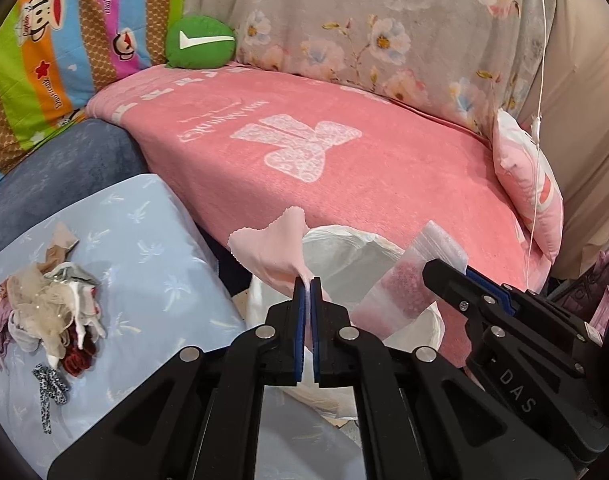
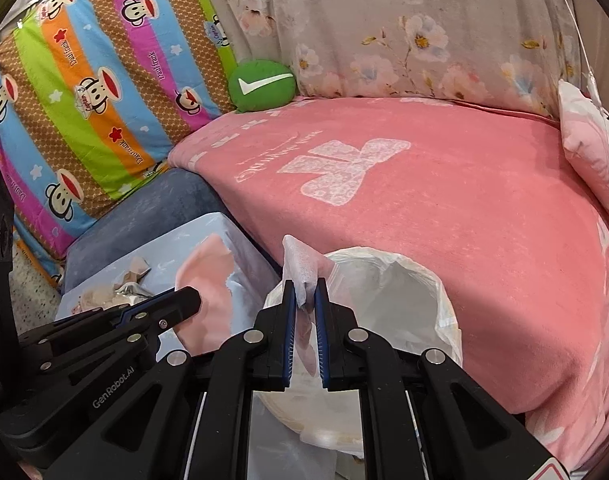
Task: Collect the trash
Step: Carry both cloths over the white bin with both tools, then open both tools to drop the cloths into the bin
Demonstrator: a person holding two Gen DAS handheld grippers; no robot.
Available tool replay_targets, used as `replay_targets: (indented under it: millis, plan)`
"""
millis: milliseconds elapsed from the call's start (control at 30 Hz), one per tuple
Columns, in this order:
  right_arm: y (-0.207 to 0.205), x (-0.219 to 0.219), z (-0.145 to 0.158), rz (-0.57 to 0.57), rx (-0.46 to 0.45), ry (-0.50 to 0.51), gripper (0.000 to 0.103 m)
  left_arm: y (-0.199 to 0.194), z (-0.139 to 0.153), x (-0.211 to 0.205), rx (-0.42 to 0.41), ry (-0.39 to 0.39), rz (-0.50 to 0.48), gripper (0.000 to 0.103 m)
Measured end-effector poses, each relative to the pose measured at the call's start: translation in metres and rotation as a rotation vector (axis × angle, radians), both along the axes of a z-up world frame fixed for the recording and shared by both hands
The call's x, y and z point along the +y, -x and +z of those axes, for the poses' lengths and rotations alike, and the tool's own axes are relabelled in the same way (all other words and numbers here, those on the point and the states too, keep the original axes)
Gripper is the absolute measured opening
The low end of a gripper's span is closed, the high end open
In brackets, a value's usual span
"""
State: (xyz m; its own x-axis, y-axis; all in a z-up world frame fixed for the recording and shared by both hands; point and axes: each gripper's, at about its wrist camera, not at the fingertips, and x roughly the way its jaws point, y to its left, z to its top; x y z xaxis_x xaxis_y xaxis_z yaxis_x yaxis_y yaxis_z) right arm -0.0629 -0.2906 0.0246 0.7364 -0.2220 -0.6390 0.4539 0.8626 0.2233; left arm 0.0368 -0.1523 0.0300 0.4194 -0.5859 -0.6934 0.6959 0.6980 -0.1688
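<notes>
Over bag (image 2: 388, 280) beside bed (image 2: 444, 200): pink scrap (image 1: 272, 244) pinched in left tool (image 1: 309, 280), clear packet (image 1: 404, 280) nipped by a corner in right tool (image 2: 304, 288). Could have slipped, missed the rim, landed on blue cushion (image 1: 144, 240) near rag pile (image 1: 48, 312).
</notes>
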Motion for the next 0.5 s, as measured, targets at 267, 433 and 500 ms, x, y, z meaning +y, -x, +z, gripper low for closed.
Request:
replay_targets:
  millis: [267, 433, 500]
  plan:
    - [0.011, -0.014, -0.002, -0.051, -0.002, 0.011, 0.032, 0.004, -0.006, -0.02, 0.016, -0.023, -0.03, 0.006]
    - [0.015, -0.016, 0.0, -0.063, -0.007, 0.015, 0.037, 0.004, -0.006, -0.019, 0.007, -0.025, 0.009, 0.044]
    - [0.016, -0.016, 0.0, -0.063, -0.01, 0.012, 0.039, 0.003, -0.005, -0.016, -0.005, -0.022, 0.019, 0.048]
